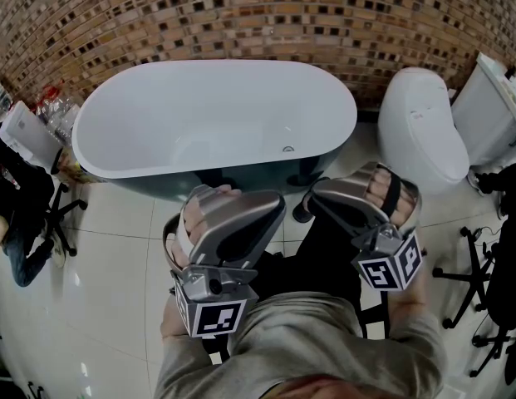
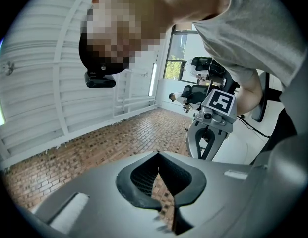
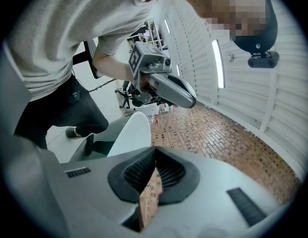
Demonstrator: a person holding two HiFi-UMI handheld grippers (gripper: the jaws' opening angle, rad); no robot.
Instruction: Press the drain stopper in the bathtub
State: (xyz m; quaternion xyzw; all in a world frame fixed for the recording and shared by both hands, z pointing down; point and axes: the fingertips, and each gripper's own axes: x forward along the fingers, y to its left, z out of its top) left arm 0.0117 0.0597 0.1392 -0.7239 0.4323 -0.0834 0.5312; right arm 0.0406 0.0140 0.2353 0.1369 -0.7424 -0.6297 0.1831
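Note:
The white oval bathtub (image 1: 158,106) stands against the brick wall, and its small round drain stopper (image 1: 288,150) shows on the tub floor toward the right end. Both grippers are held in front of my body, over the floor short of the tub. My left gripper (image 1: 274,199) is shut with nothing in it, and its tip points toward the tub's near rim. My right gripper (image 1: 316,191) is also shut and holds nothing. The left gripper view shows the left gripper (image 2: 158,153) tilted up at the wall and ceiling, with the right gripper (image 2: 213,128) beyond. From the right gripper (image 3: 155,150) I see the tub's rim (image 3: 129,133) and the left gripper (image 3: 166,88).
A white toilet (image 1: 420,131) stands right of the tub, with a white cabinet (image 1: 494,110) beyond it. A seated person (image 1: 17,214) and several bottles (image 1: 54,102) are at the left. Black chair bases (image 1: 482,293) stand at the right on the glossy tiled floor (image 1: 108,289).

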